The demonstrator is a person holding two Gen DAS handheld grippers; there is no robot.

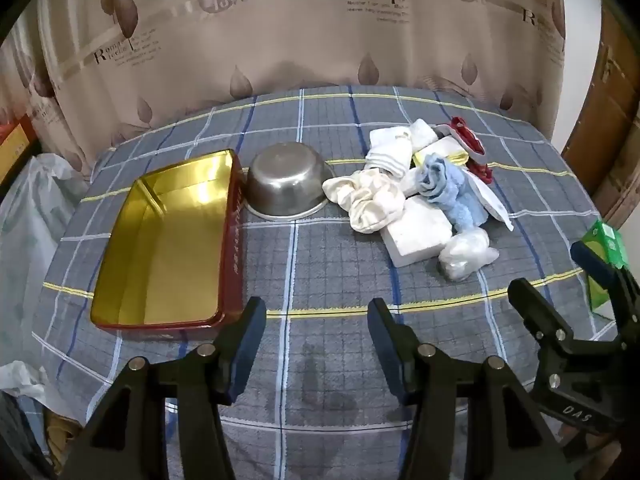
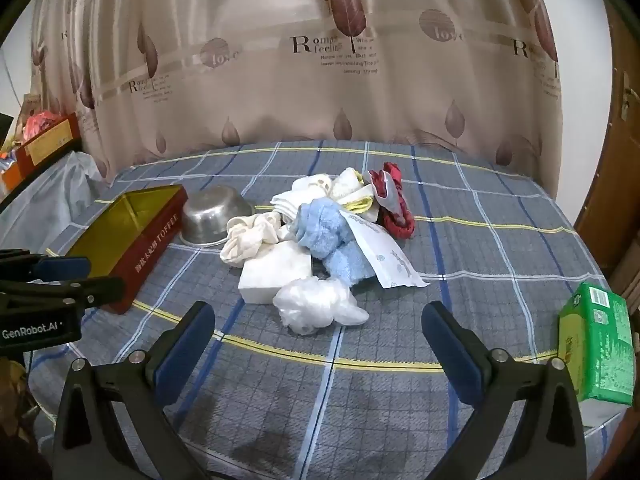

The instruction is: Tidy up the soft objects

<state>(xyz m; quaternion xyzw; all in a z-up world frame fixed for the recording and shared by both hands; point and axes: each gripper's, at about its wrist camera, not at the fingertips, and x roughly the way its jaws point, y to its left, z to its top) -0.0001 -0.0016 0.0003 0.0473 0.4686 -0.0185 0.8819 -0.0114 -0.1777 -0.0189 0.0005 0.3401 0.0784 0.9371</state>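
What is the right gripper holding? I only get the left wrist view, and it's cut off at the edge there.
Observer: Nothing. The right gripper is wide open, with the bag lying ahead of it, untouched.
Operator: And the green thing behind it?
Observer: A whole green pack, at the right edge of the cloth, apart from the pile.
Operator: Can you read the tin's side?
Observer: Yes, the tin reads TOFFEE in gold letters.

Heaped soft cloths (image 2: 320, 232) beside steel bowl (image 2: 214, 216)
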